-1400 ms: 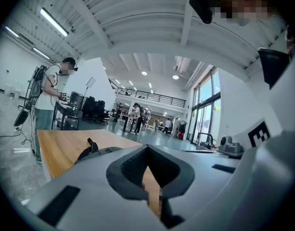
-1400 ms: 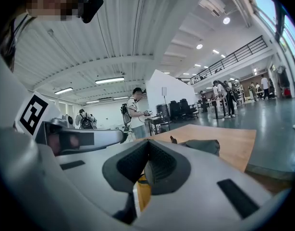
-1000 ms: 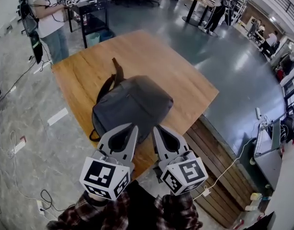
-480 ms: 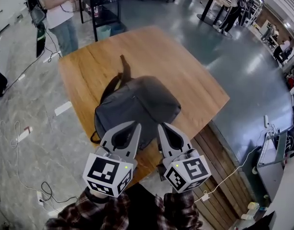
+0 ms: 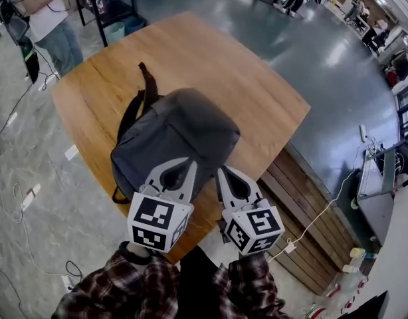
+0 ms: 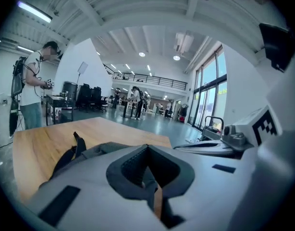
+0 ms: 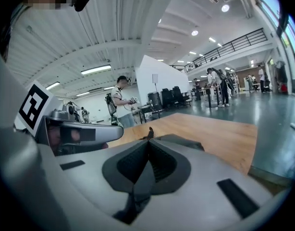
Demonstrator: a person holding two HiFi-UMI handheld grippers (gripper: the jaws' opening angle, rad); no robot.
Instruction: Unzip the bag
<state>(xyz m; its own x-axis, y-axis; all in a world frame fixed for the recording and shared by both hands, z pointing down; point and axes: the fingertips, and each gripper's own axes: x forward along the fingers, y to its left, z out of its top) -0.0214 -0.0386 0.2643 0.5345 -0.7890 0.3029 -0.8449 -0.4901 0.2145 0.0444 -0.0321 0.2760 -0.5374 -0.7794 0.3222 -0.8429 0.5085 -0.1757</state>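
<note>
The head view looks steeply down from high up, with the wooden table (image 5: 210, 52) mid-frame. Each gripper view sits low, close behind its own jaws, looking across the backpack (image 5: 177, 135). All three views show both.

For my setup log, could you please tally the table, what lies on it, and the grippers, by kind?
Wooden table: 1
Backpack: 1
Grippers: 2, the left gripper and the right gripper
Total: 4
</note>
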